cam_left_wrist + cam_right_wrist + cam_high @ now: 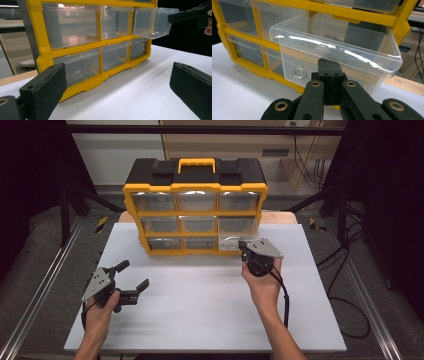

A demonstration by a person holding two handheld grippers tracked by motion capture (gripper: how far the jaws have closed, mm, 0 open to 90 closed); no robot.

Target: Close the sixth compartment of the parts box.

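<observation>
Right gripper (329, 72) fingers clenched at the pulled-out drawer (337, 55) front, left gripper (131, 276) fingers released over bare table (210, 300).

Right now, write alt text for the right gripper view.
A clear plastic drawer stands pulled out of a yellow-framed organiser, with the right gripper directly before its front wall, black jaws shut together. A metal hex nut lies inside the drawer, and the organiser rests on a white table.

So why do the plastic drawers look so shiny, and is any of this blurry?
Right gripper view: bright glare streaks run along the pulled-out drawer's rim, and the jaws at the bottom are slightly soft. Left gripper view: a warm reflection sits on the top-left drawer. High view: the table is evenly lit, the surroundings dark.
</observation>
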